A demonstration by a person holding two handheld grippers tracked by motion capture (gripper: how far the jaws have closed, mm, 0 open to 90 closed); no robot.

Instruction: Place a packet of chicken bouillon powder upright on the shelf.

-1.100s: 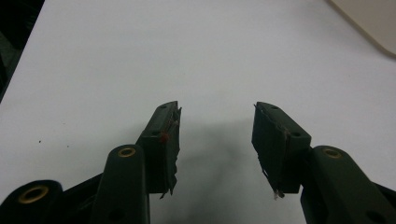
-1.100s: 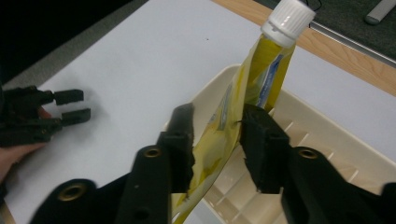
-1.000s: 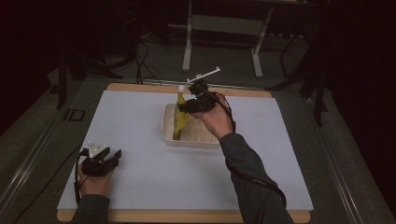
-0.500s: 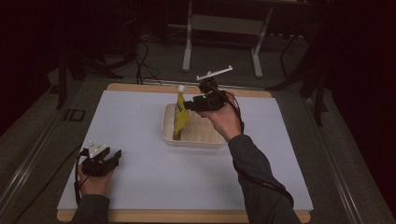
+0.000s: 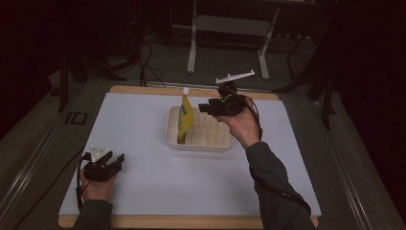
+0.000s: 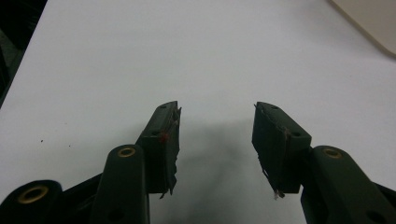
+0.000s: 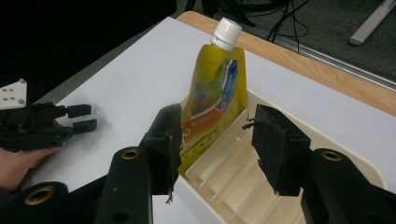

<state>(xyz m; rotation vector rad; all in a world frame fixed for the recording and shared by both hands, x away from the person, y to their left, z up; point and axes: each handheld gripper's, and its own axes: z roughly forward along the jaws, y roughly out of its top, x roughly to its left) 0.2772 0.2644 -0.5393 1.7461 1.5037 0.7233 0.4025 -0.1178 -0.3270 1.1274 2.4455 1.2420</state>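
right hand-held gripper (image 5: pixel 203 106) backed off pouch (image 5: pixel 185 120) | jaws wide | left hand-held gripper (image 5: pixel 114 163) wide

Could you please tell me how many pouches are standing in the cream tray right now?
1. A single yellow pouch with a white cap stands upright at the left end of the ribbed tray, just beyond the open right tool; the other slots look empty.

Dark room; grey floor (image 5: pixel 158 62); white metal stand (image 5: pixel 227 24) behind.
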